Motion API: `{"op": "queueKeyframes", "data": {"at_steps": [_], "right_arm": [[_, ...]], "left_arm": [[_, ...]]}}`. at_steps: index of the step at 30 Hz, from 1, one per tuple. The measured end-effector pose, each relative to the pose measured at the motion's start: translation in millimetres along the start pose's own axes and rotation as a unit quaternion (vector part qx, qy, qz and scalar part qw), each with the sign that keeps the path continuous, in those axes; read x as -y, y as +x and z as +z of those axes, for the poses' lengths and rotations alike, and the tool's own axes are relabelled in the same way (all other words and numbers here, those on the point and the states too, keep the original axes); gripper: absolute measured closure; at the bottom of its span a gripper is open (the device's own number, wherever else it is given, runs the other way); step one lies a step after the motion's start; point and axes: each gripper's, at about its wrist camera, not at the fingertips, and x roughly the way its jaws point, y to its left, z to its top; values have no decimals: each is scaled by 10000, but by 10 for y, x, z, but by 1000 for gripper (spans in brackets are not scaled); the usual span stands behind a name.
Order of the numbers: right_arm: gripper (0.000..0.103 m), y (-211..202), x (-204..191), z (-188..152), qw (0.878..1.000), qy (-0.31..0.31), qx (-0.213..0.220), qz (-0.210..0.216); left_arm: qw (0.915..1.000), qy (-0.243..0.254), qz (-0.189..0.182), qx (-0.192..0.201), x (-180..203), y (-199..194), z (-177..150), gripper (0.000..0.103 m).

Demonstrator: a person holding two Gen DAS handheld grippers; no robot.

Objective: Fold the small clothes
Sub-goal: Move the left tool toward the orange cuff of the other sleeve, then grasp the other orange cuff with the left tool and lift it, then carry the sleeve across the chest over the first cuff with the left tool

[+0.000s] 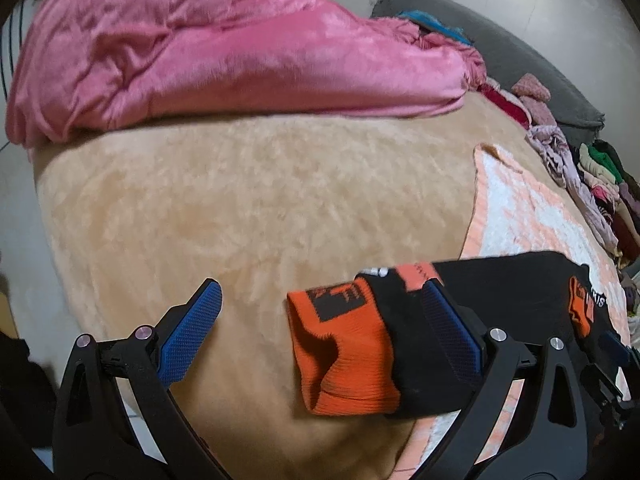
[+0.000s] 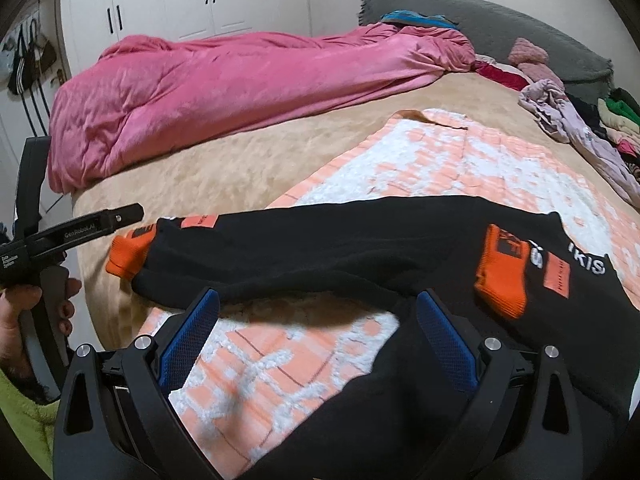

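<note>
One black garment with orange cuffs, spread across a peach-and-white mat on a beige bed cover. Left tongs: spread apart, one orange cuff lying between the fingers, against the right one. Right tongs: spread apart over the garment's near edge. Beyond both: pink duvet; to their right, a heap of mixed clothes.

Matt black knit garment with ribbed orange cuffs lies on a fuzzy beige blanket.
</note>
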Motion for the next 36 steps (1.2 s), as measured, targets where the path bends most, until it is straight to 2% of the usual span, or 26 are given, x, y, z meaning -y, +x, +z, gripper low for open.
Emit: {"op": "queueKeyframes", "data": {"at_steps": [3,6,9,10,11,14,19,24,29,36], "right_arm": [[5,120,4,7,9999,2,-70,-75],[5,187,71,-4,9998,133,-120,-117],[5,201,167,-34,9994,278,-136,-150],[5,193,209,-50,9992,321,-132,-187],[5,181,249,-73,9990,376,-129,-226],[5,106,438,-183,9969,675,-108,-386],[5,-5,731,-372,9922,1107,-110,-562],[5,-183,1009,-514,9874,1416,-34,-709],[5,-445,1334,-685,9818,1686,85,-875],[5,-682,1761,-997,9711,2105,106,-1122]], "left_arm": [[9997,-18,-158,-177,25,87,-52,12],[9991,46,-297,-309,93,166,-85,33],[9993,200,-174,-269,186,196,-121,52],[9991,227,-254,-256,206,192,-123,72],[9987,233,-390,-250,222,182,-123,80],[9984,297,-471,-131,262,133,-126,89],[9965,90,-801,226,278,-12,-84,92],[9903,16,-1218,673,379,-291,-28,92],[9833,139,-1627,806,634,-476,-18,92],[9794,446,-1790,825,1077,-606,-43,93]]}}
